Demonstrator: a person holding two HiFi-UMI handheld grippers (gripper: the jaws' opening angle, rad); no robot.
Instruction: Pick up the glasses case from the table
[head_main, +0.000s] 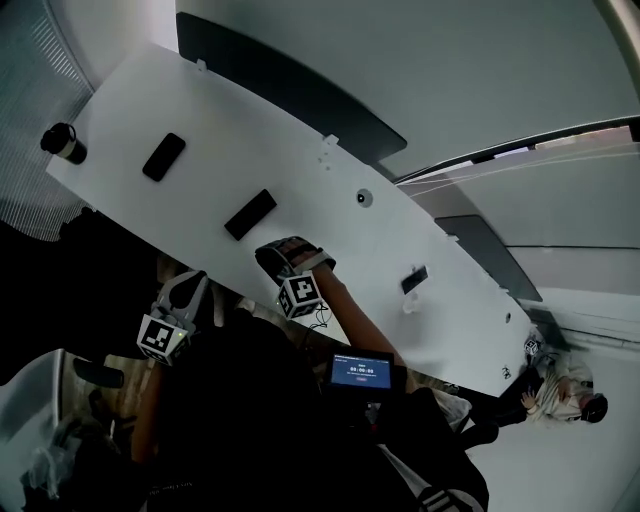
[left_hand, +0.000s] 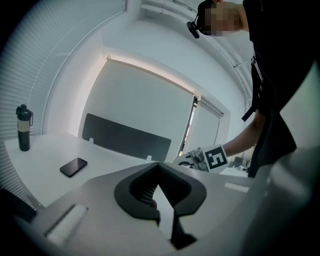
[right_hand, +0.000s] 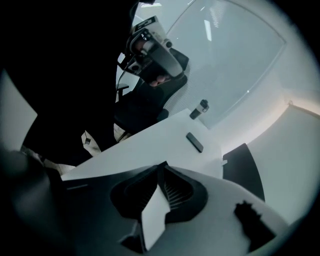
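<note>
The glasses case (head_main: 250, 214) is a long black box lying flat on the white table (head_main: 330, 240), in the head view. My right gripper (head_main: 287, 252) hovers at the table's near edge, just below and right of the case, apart from it; its jaws meet at the tips (right_hand: 161, 166) with nothing between them. My left gripper (head_main: 188, 288) hangs off the table's near edge, left of the right one, shut and empty (left_hand: 159, 165). In the left gripper view the right gripper's marker cube (left_hand: 215, 157) shows ahead.
A black phone (head_main: 164, 156) lies left of the case, also seen as the phone (left_hand: 73, 166). A dark bottle (head_main: 62, 142) stands at the table's far left end. A small round thing (head_main: 364, 198) and a small black object (head_main: 414, 279) sit further right. A dark panel (head_main: 290, 85) runs behind the table.
</note>
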